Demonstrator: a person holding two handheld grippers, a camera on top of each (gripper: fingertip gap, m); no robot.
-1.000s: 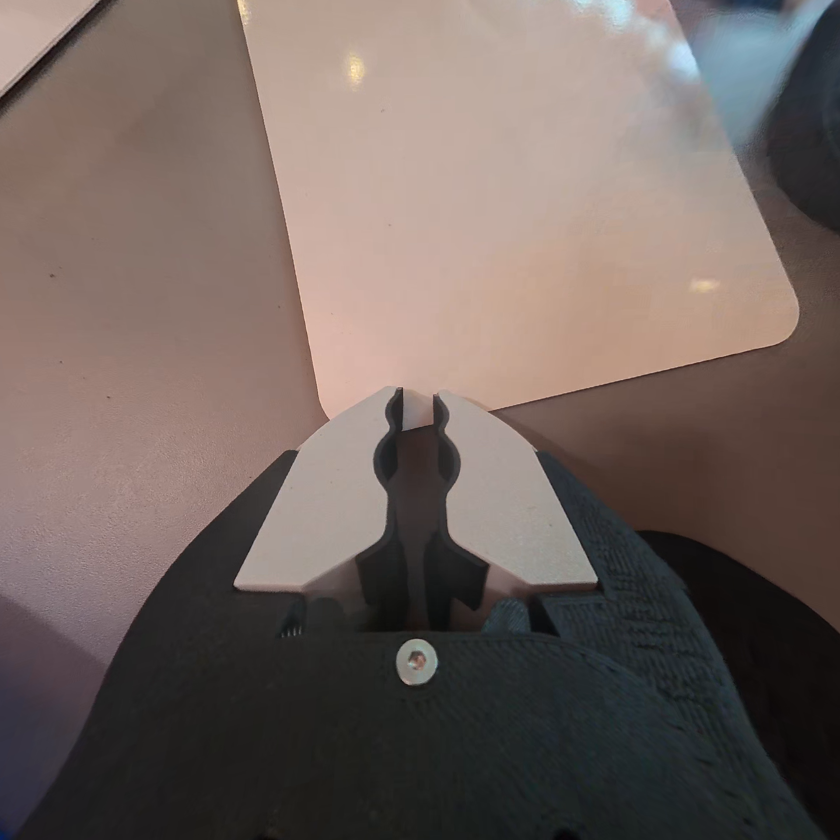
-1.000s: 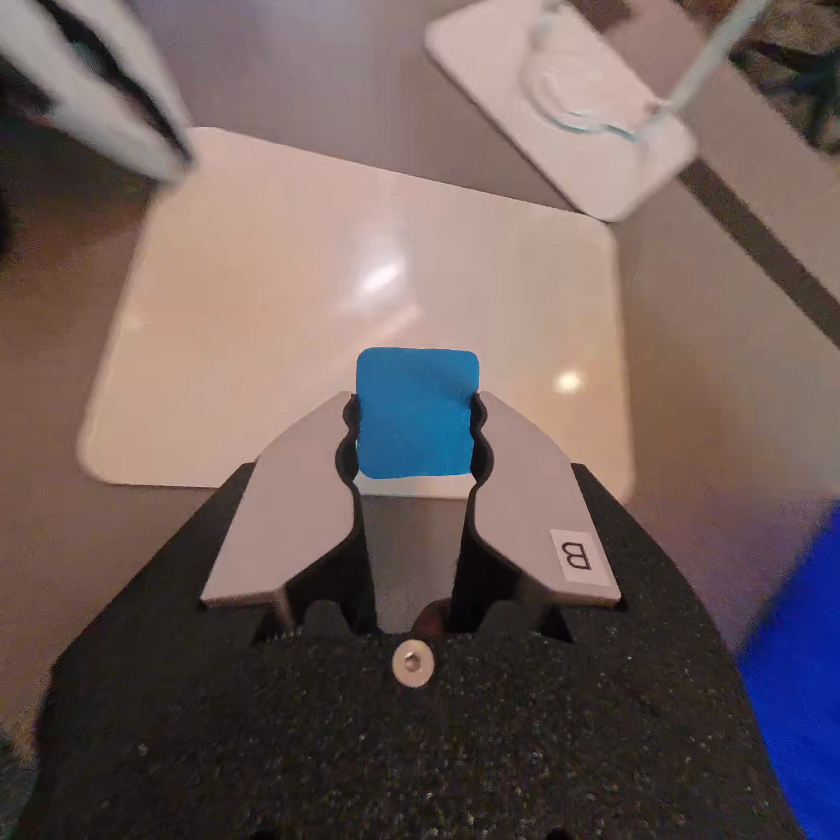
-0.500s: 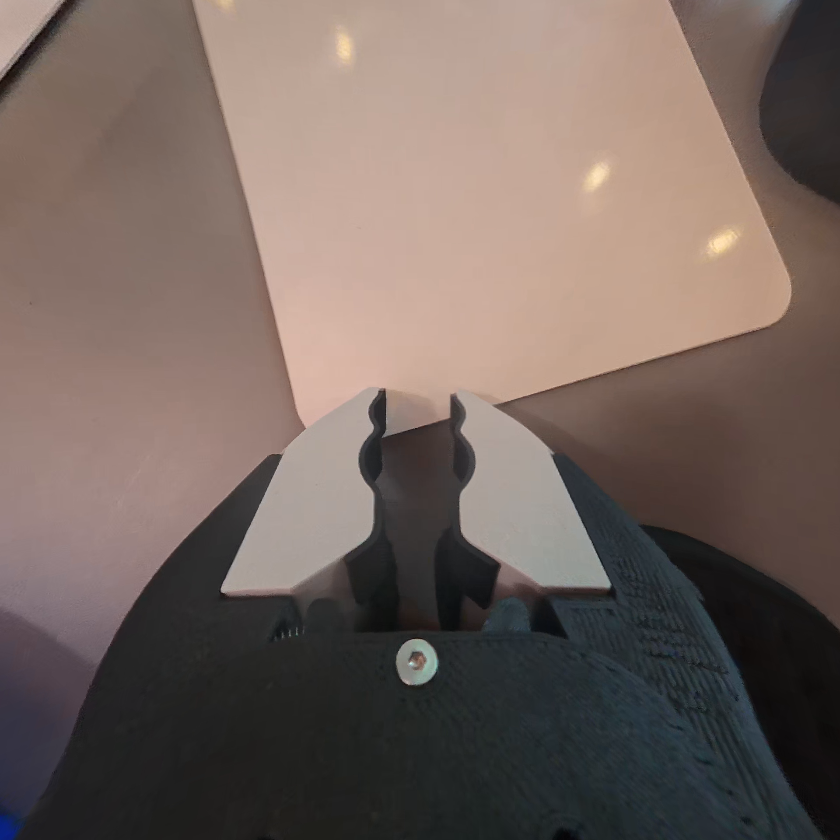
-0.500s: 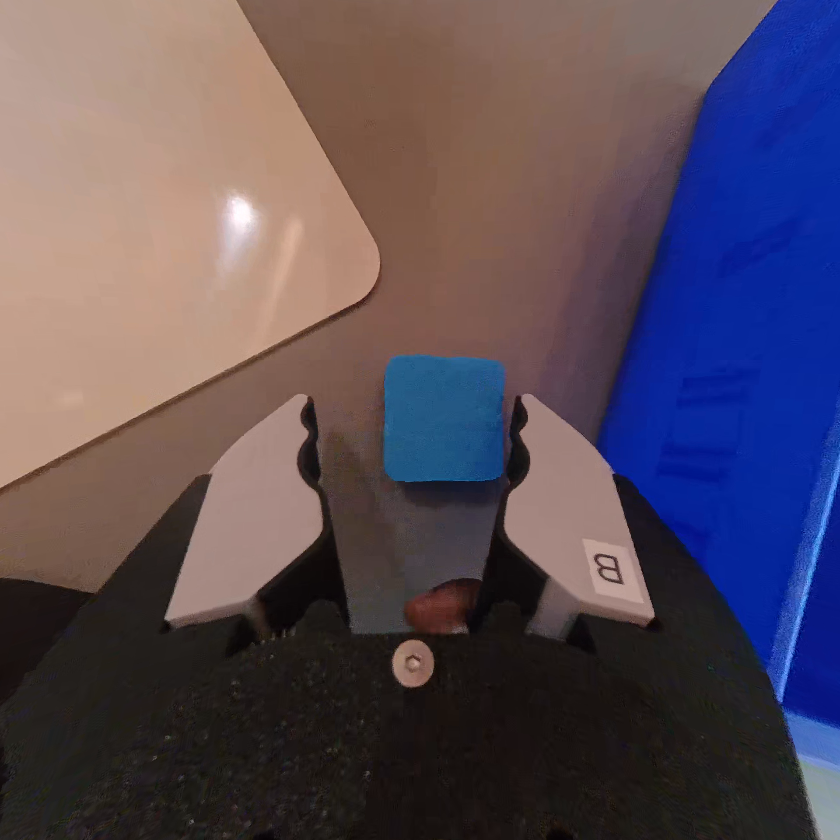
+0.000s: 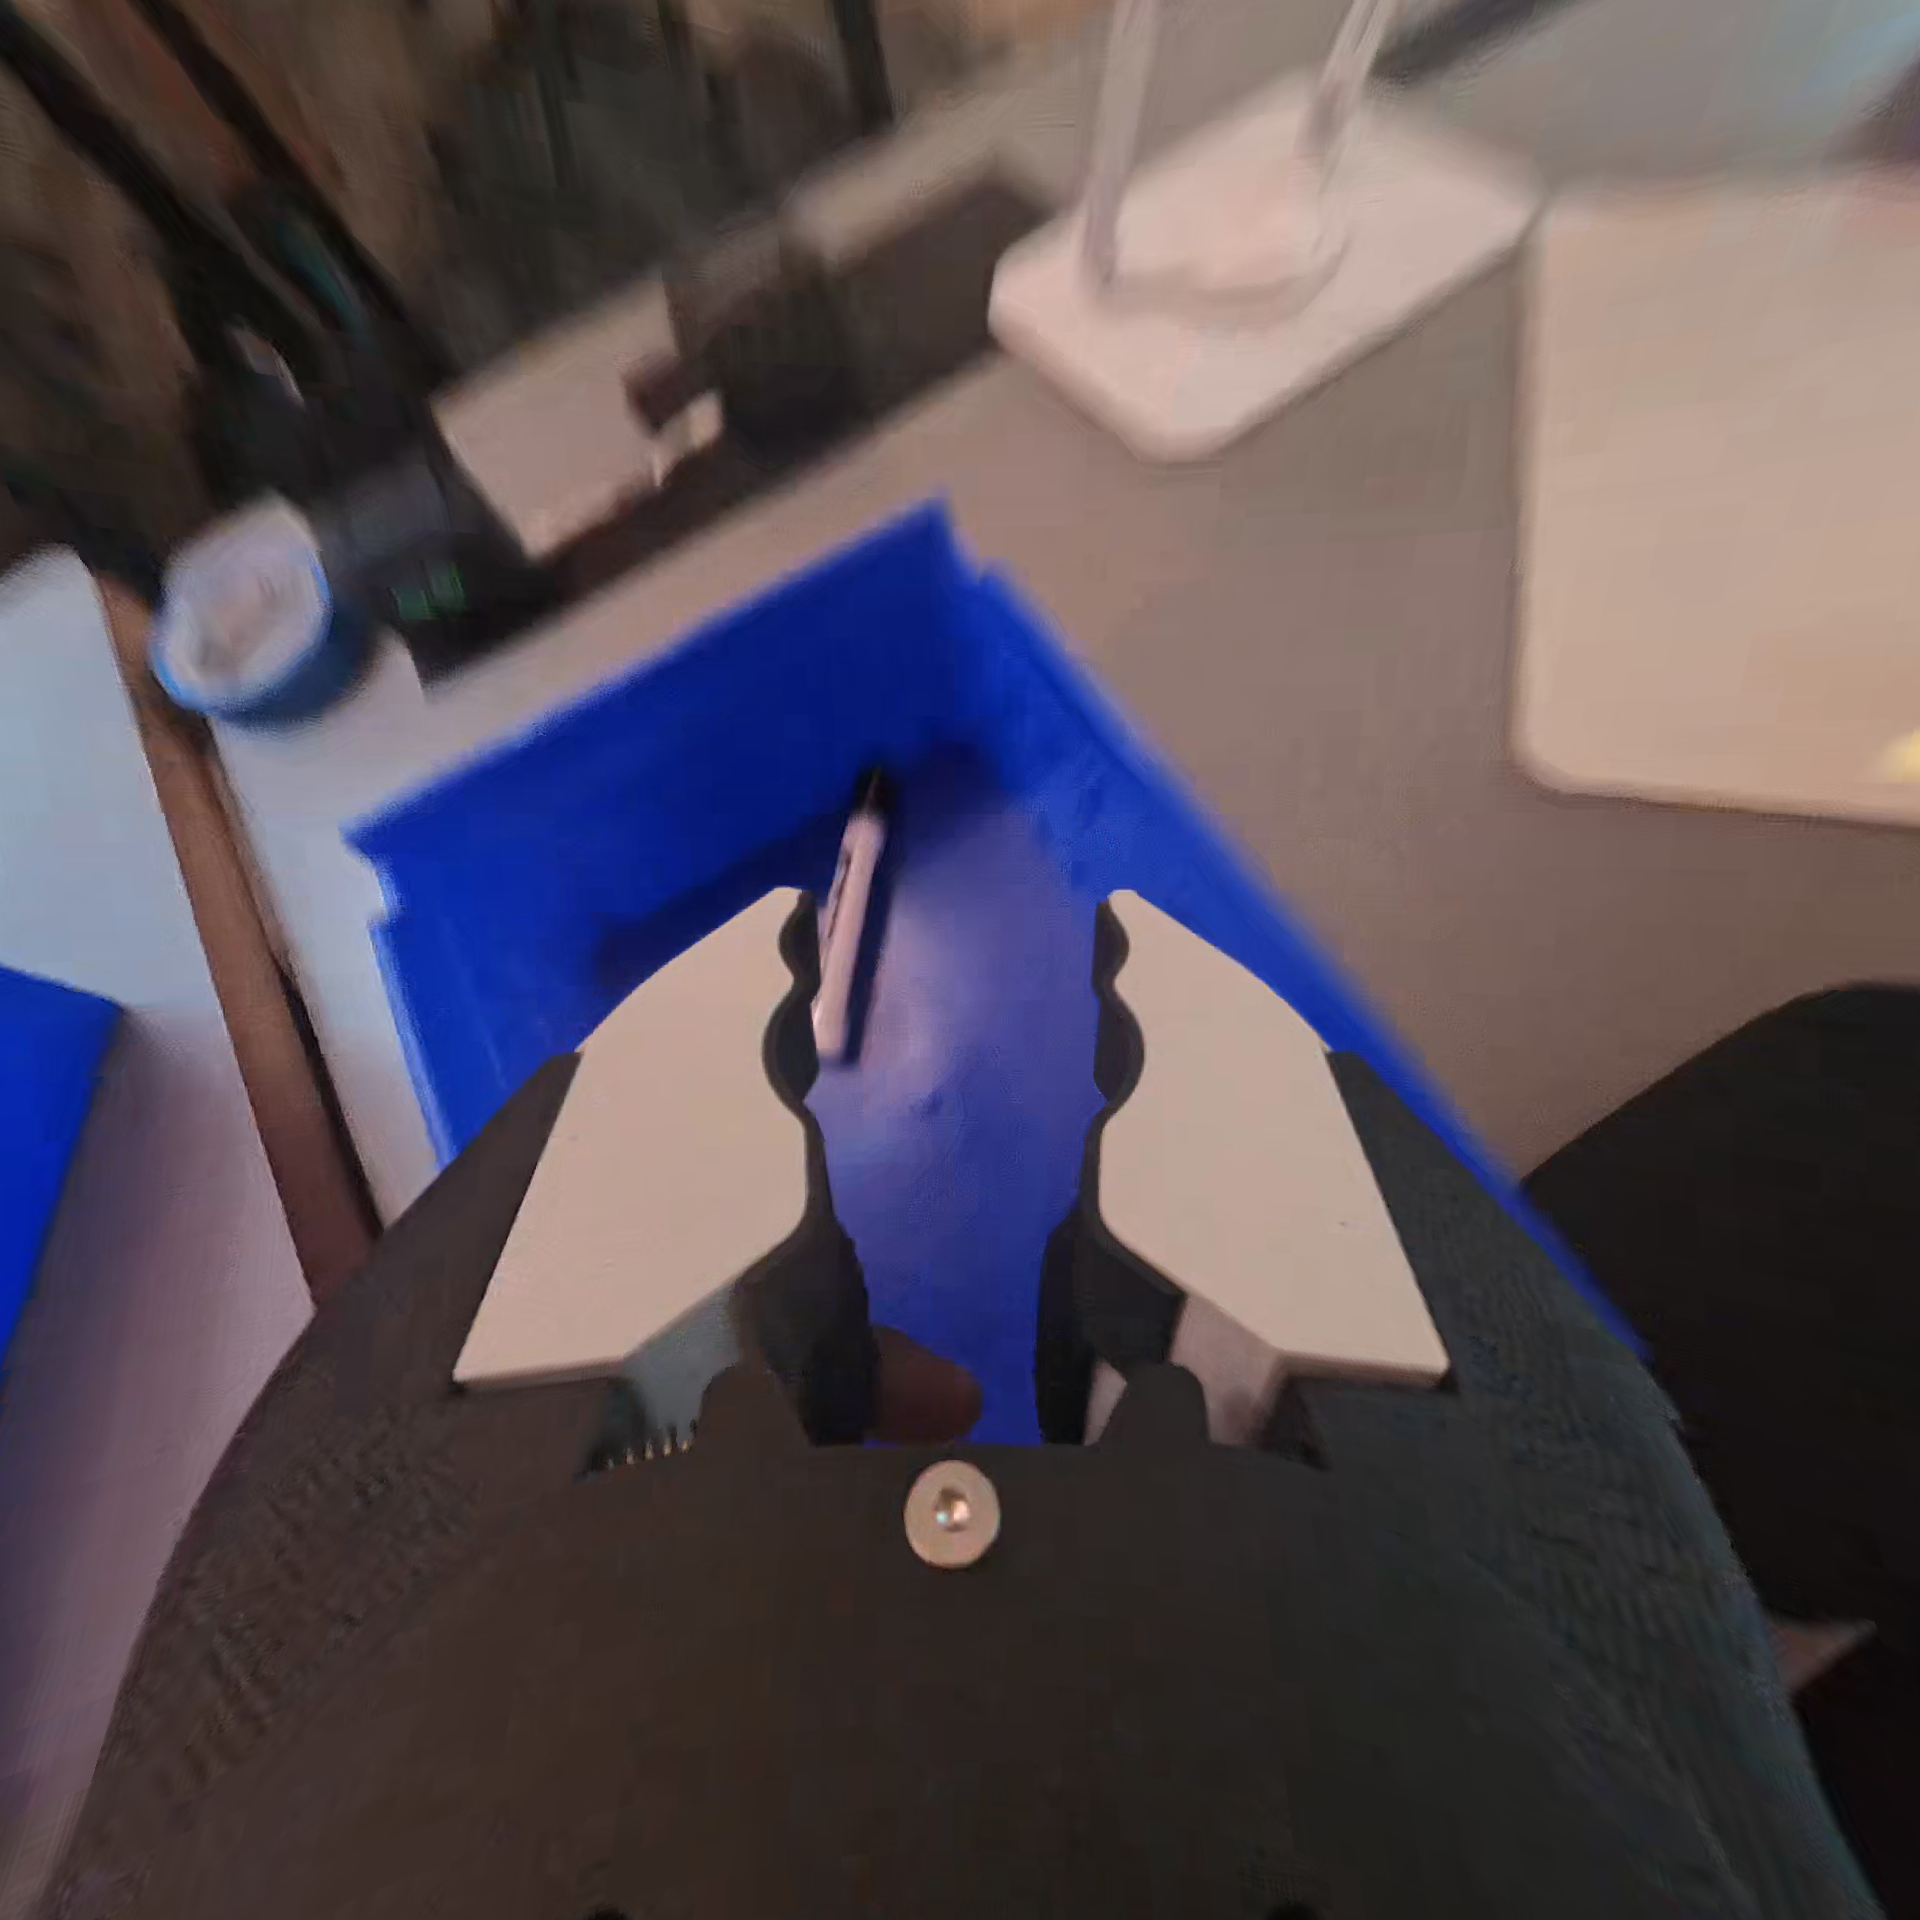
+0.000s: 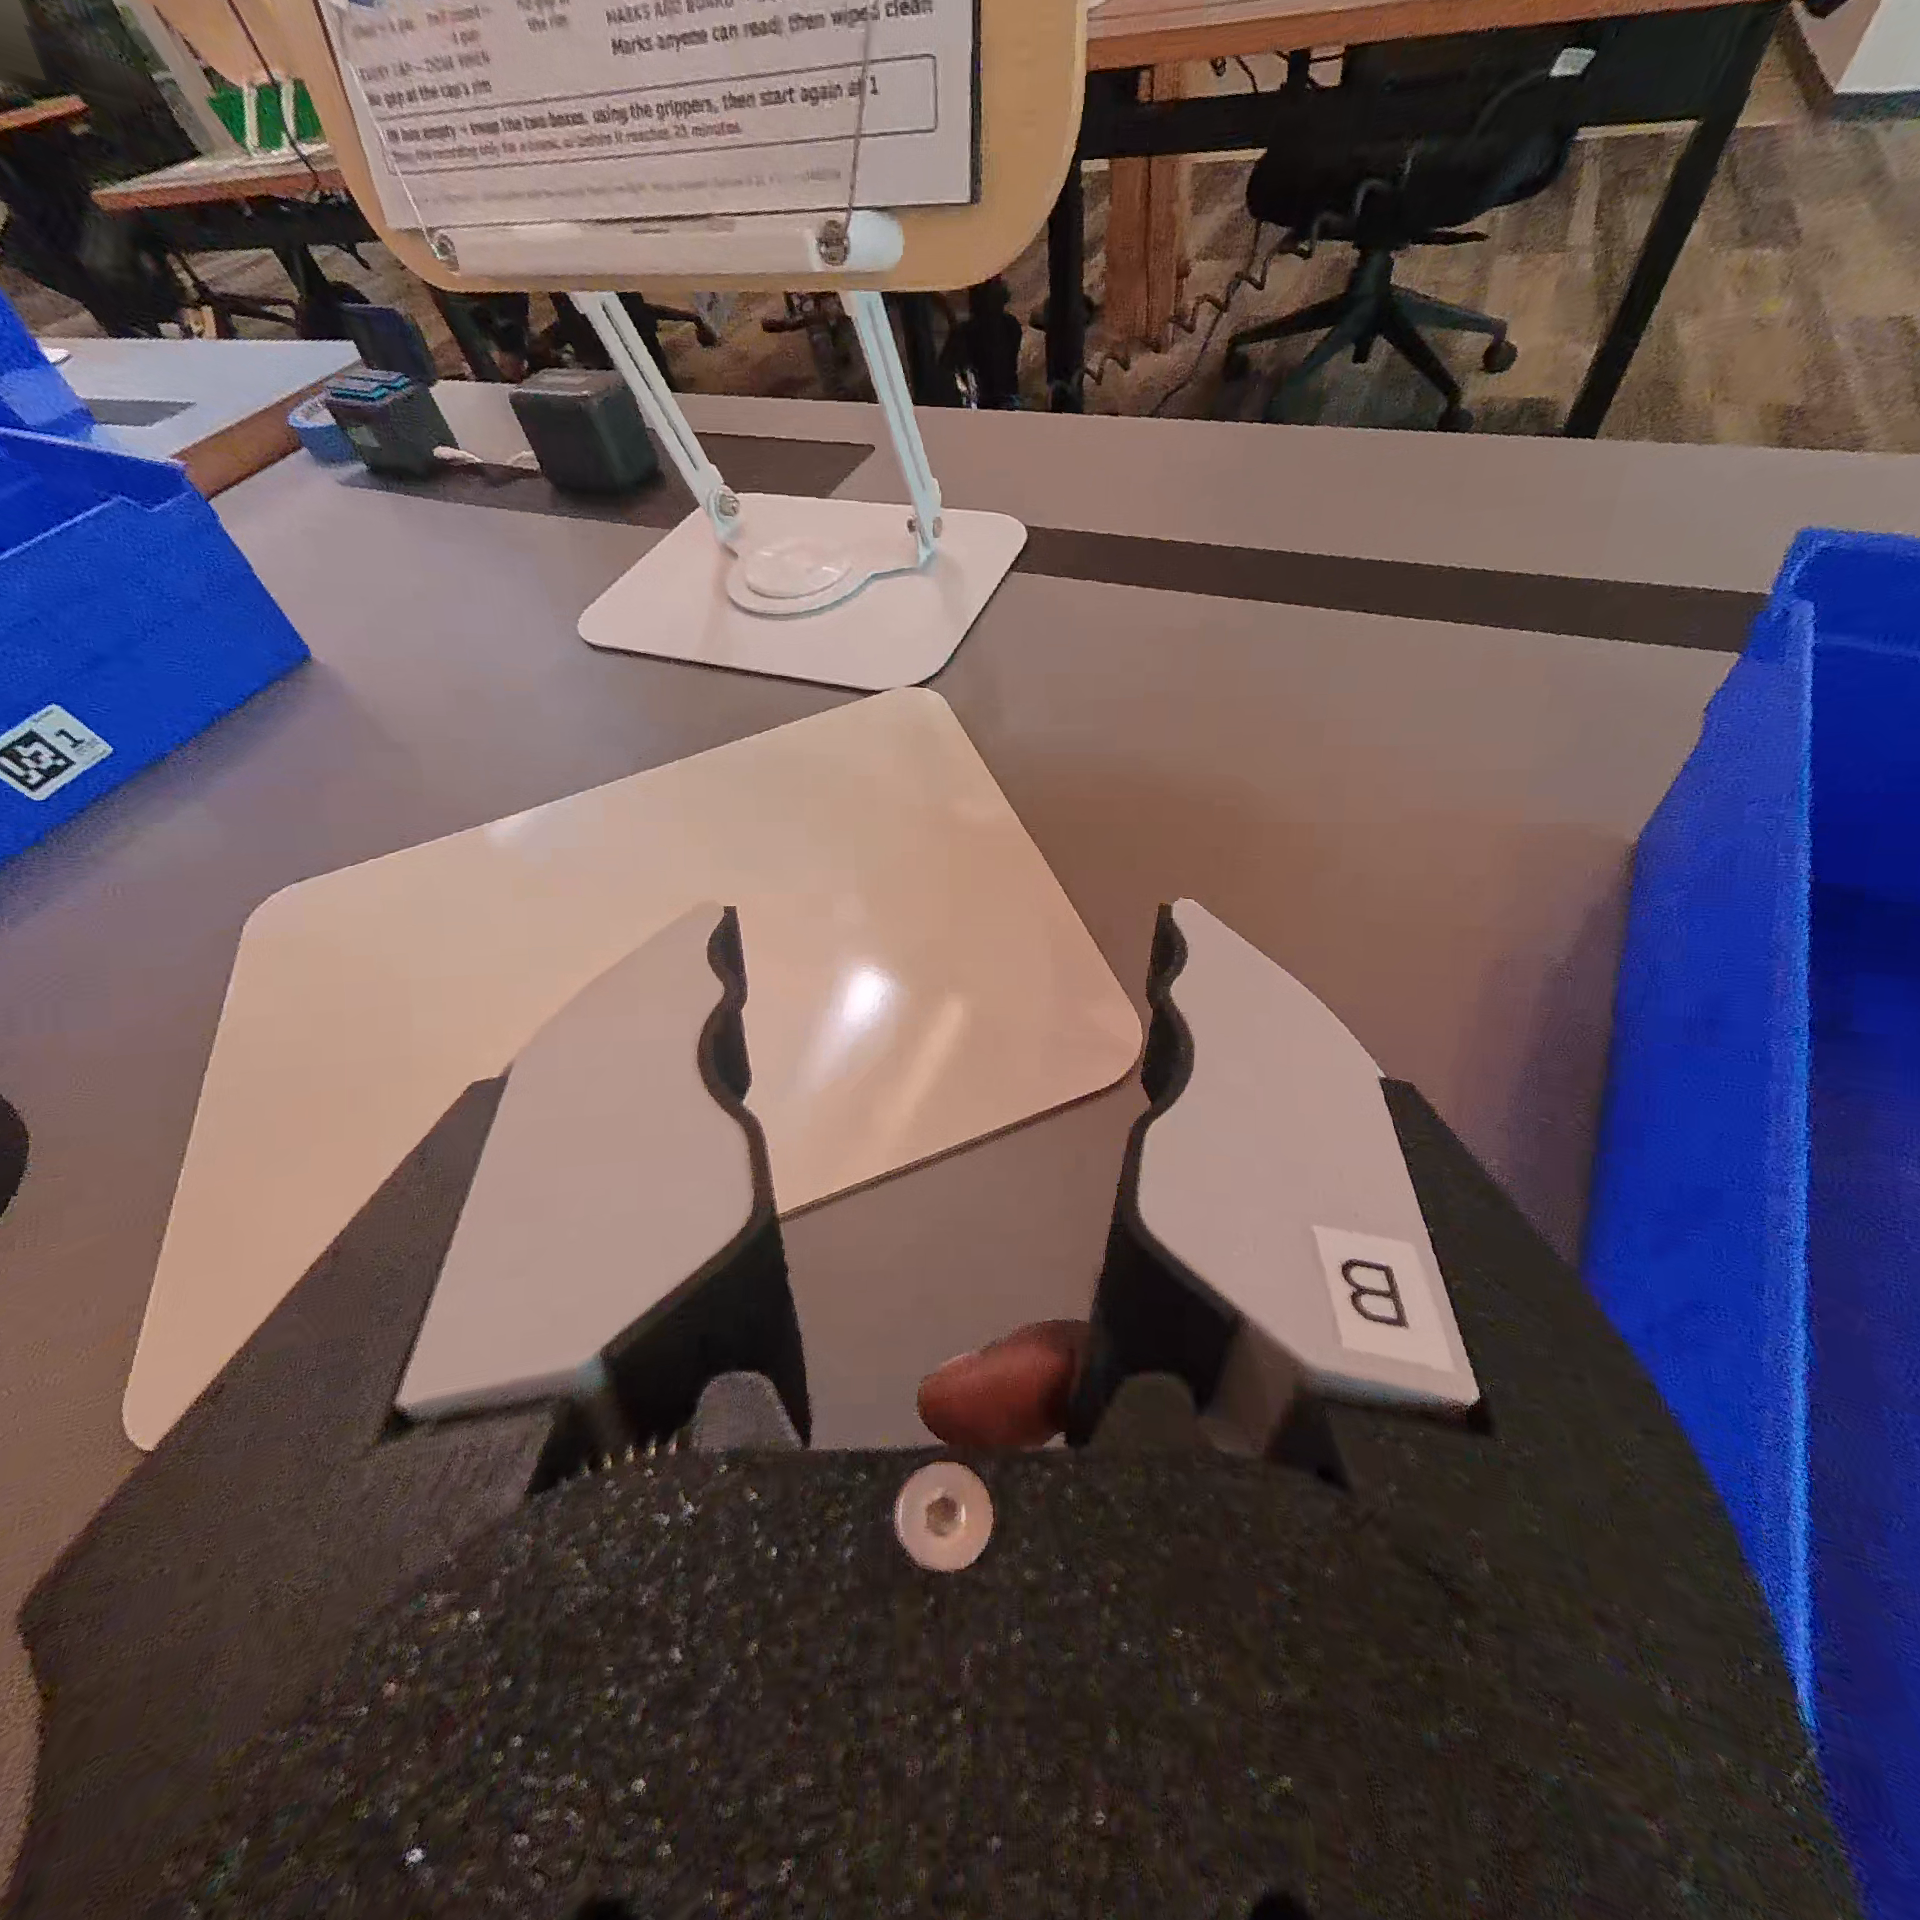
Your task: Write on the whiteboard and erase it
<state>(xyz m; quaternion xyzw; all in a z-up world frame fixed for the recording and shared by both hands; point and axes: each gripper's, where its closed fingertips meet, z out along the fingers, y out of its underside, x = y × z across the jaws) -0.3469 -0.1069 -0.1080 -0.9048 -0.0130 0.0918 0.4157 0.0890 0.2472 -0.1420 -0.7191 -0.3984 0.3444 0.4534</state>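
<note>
Swung off the board and out over the blue bin (image 5: pixel 644 790) in half a second, left gripper (image 5: pixel 948 914) now spread wide and carrying nothing, picture smeared with motion. Down on the bin floor, a slim pale stick, probably the marker (image 5: pixel 852 935), just ahead of the left finger, long axis running near-to-far with a slight lean right, dark tip at the far end. Over to the right wrist view: blue pad gone from between the tips, right gripper (image 6: pixel 948 914) gaping and empty, hovering at the near right corner of the whiteboard (image 6: pixel 582 997). Board blank, flat on the grey table (image 6: pixel 1351 727), second blue bin (image 6: pixel 1766 1039) hard right. Left gripper clearly nearer the marker; likely needs a slight shift left to straddle it.
</note>
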